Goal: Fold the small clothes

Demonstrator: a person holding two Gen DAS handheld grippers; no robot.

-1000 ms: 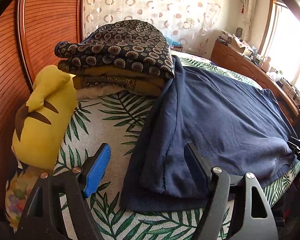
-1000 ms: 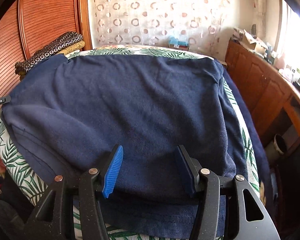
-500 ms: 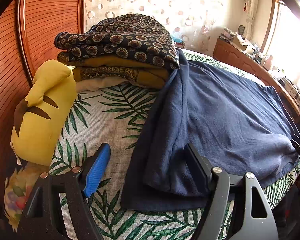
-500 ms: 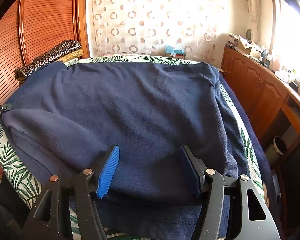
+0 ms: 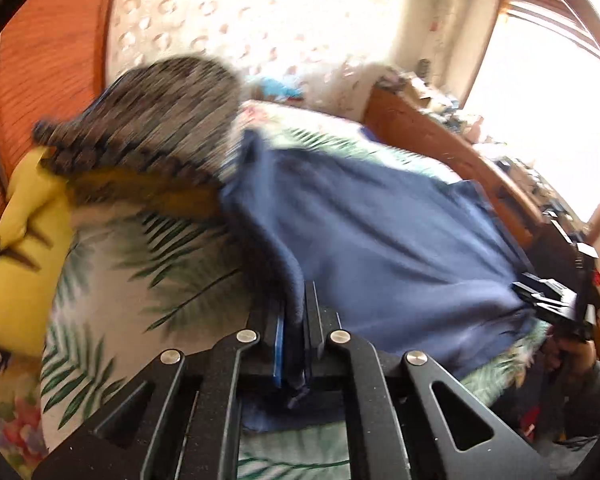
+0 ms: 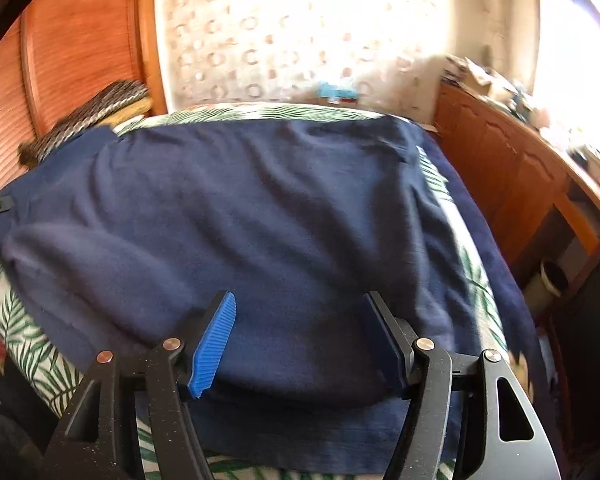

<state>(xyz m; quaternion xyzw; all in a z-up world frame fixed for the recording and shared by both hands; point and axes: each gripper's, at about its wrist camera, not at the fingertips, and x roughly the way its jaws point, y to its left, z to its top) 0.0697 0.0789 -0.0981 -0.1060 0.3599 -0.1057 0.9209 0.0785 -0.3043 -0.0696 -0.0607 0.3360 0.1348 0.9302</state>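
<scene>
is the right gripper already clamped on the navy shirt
No, the right gripper stands wide open over the navy shirt, with cloth visible between its separated fingers.

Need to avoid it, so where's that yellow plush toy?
In the left wrist view, the yellow plush toy lies at the bed's far left, below the folded patterned clothes stack.

Left of the navy garment [image 5: 380,240], bare leaf-print bedspread [image 5: 140,272] lies open; folded stack [image 5: 148,128] and yellow plush [image 5: 24,248] hem it in.
</scene>
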